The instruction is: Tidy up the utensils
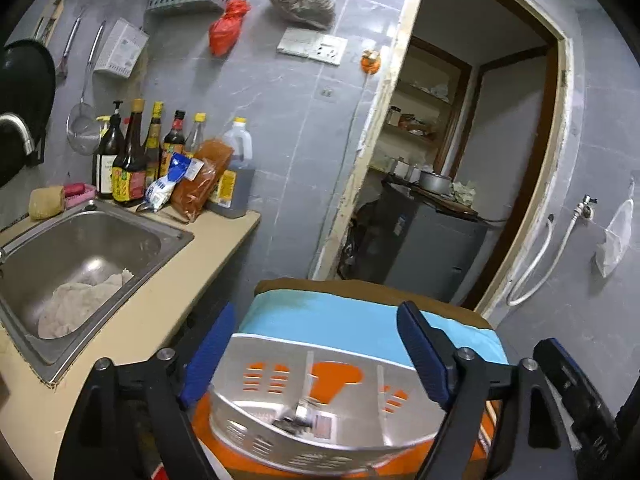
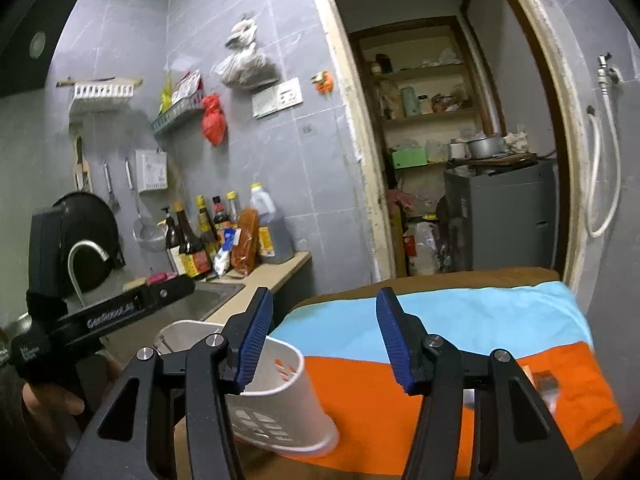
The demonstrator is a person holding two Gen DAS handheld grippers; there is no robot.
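In the left wrist view, a white plastic utensil holder (image 1: 320,392) with slotted walls and inner dividers is seen at the lower centre, resting on a cloth of orange and light blue bands (image 1: 340,320). Something dark and metallic, too blurred to name, lies inside it. The left gripper (image 1: 316,356), with ribbed blue pads on black arms, is held wide around the holder, with no pad pressing on it. A steel sink (image 1: 100,240) is set at the left.

In the right wrist view, the holder (image 2: 280,400) is seen at the lower left, tilted. The right gripper (image 2: 324,344) is pointed slightly downward, partly spread, with nothing between its pads. The left gripper's black body (image 2: 100,320) is seen at the left edge.
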